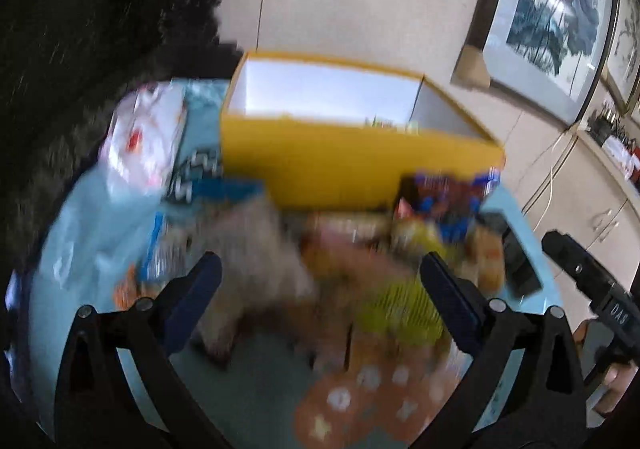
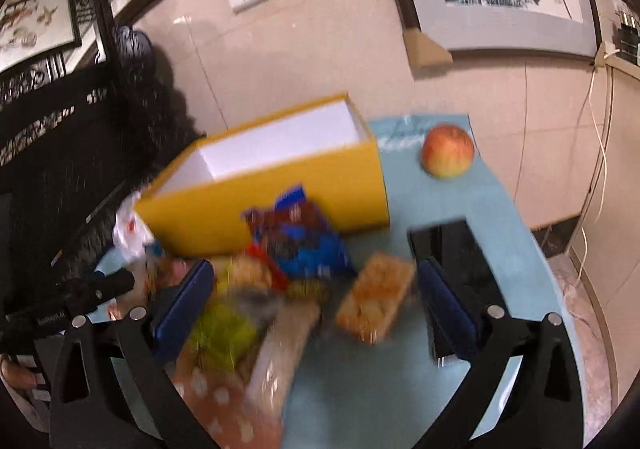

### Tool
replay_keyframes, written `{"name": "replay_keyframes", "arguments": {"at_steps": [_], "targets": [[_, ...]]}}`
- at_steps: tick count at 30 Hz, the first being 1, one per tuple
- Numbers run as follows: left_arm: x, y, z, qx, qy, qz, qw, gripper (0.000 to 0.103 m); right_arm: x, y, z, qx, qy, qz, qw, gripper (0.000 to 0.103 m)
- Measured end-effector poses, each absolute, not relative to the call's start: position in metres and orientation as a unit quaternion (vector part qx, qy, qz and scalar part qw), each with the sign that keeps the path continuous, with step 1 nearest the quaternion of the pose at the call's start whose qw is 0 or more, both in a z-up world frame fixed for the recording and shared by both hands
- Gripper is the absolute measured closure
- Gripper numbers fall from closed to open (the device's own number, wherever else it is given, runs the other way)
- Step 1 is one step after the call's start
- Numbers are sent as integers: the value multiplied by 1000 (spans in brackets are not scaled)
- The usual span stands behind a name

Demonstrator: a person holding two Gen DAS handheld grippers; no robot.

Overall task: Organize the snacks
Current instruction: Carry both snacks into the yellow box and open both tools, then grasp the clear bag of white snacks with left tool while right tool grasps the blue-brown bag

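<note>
A yellow box (image 1: 320,165) (image 2: 280,193) with a white inside stands open on the light blue table (image 1: 88,217) (image 2: 460,201). In front of it lies a blurred heap of snack packets: a blue and red bag (image 2: 296,237) (image 1: 444,201), an orange-brown bar (image 2: 376,297), a green packet (image 2: 224,329) (image 1: 400,313), a pale long packet (image 2: 284,345) and an orange dotted packet (image 1: 372,397) (image 2: 224,405). My left gripper (image 1: 320,289) is open above the heap, nothing between its fingers. My right gripper (image 2: 312,301) is open too, over the green packet and the bar.
An apple (image 2: 448,151) sits at the table's far right corner. A dark phone-like slab (image 2: 452,245) (image 1: 516,253) lies right of the snacks. White plastic bags (image 1: 144,133) lie left of the box. Framed pictures (image 1: 552,9) lean on the wall behind.
</note>
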State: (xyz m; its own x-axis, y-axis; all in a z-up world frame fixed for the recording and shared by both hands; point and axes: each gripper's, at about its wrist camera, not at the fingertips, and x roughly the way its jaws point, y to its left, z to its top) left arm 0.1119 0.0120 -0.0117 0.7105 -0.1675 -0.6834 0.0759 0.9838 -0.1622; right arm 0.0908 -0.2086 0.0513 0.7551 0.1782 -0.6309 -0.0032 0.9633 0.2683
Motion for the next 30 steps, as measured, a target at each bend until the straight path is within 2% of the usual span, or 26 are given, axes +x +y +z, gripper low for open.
{"name": "replay_keyframes", "arguments": {"at_steps": [4, 11, 14, 24, 25, 26, 27, 28, 30], "targets": [[91, 17, -34, -45, 386, -42, 921, 2, 72, -204, 35, 112, 367, 40, 923, 1], [81, 62, -45, -90, 378, -1, 921, 2, 55, -201, 23, 105, 370, 41, 922, 1], [92, 69, -42, -109, 378, 3, 919, 2, 56, -202, 20, 112, 363, 47, 924, 1], [139, 45, -59, -62, 395, 10, 917, 3, 61, -210, 7, 136, 356, 74, 921, 1], [143, 45, -59, -65, 391, 9, 918, 6, 60, -209, 8, 135, 352, 77, 923, 1], [146, 46, -60, -69, 385, 6, 920, 20, 58, -208, 9, 131, 349, 80, 924, 1], [149, 46, -61, -69, 382, 10, 921, 40, 57, -205, 10, 123, 345, 83, 927, 1], [150, 47, -62, -66, 380, 15, 923, 50, 56, -203, 11, 114, 342, 83, 929, 1], [147, 49, -62, -72, 368, 13, 927, 52, 55, -200, 11, 106, 339, 85, 931, 1]]}}
